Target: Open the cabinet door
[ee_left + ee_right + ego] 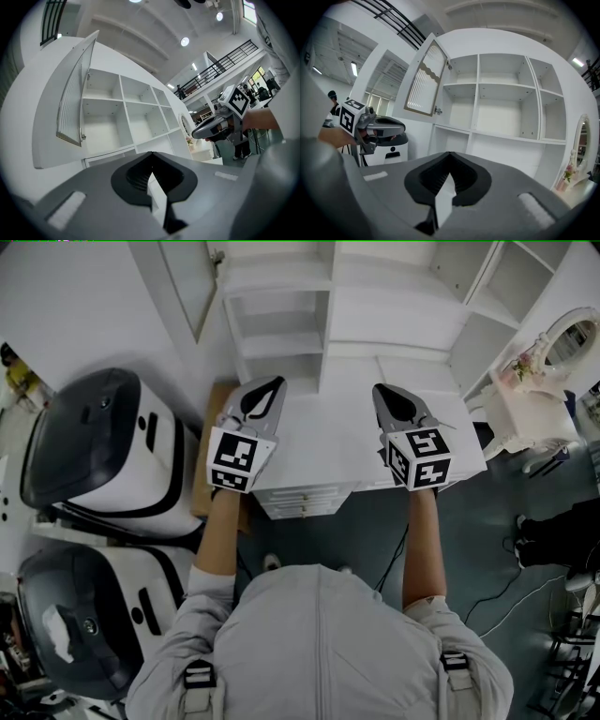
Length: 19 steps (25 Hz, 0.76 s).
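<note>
The white cabinet (309, 324) has bare open shelves. Its slatted-glass door (192, 287) stands swung out at the upper left, also seen in the left gripper view (75, 93) and the right gripper view (424, 79), with a small knob (437, 111) at its lower corner. My left gripper (272, 382) and right gripper (386, 390) hover side by side over the white counter (328, 437), pointing at the shelves, apart from the door. Both are shut with nothing between the jaws (151, 180) (449, 180). Each gripper shows in the other's view (213, 129) (382, 125).
Two white-and-black machines (103, 446) (84, 615) stand to the left on the floor. A white vanity with an oval mirror (548, 371) is at the right. Small drawers (300, 501) sit under the counter's front edge. Cables (506, 592) trail on the floor, and someone's dark-clothed legs (562, 531) show at the right.
</note>
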### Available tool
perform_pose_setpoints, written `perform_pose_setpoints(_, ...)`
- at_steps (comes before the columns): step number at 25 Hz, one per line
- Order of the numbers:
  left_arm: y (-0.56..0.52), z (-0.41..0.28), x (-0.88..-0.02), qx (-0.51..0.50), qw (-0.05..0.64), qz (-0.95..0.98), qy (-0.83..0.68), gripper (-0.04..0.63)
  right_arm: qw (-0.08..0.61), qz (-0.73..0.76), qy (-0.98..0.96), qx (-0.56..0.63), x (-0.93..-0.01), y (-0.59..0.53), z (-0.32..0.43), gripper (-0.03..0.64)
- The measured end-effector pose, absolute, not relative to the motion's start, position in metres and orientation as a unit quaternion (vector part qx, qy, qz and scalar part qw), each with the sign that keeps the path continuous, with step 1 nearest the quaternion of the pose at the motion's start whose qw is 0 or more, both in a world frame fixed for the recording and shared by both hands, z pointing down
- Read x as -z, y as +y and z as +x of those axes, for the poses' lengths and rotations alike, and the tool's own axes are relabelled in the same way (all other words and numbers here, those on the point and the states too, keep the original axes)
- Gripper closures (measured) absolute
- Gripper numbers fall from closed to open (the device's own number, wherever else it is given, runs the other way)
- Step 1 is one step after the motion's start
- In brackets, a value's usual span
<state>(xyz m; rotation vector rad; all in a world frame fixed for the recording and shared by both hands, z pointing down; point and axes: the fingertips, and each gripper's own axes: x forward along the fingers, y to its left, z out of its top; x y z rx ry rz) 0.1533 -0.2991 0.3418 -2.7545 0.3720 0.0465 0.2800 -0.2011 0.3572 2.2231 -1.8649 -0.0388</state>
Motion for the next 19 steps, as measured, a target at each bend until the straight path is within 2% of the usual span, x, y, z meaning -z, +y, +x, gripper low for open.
perform_pose_setpoints(19, -0.2888, 0.1595, -0.346, -0.019, 0.149, -0.984, 0.097, 0.578, 0.133, 0.754, -0.643, 0.003, -0.3661, -0.2036, 0.2747, 0.617)
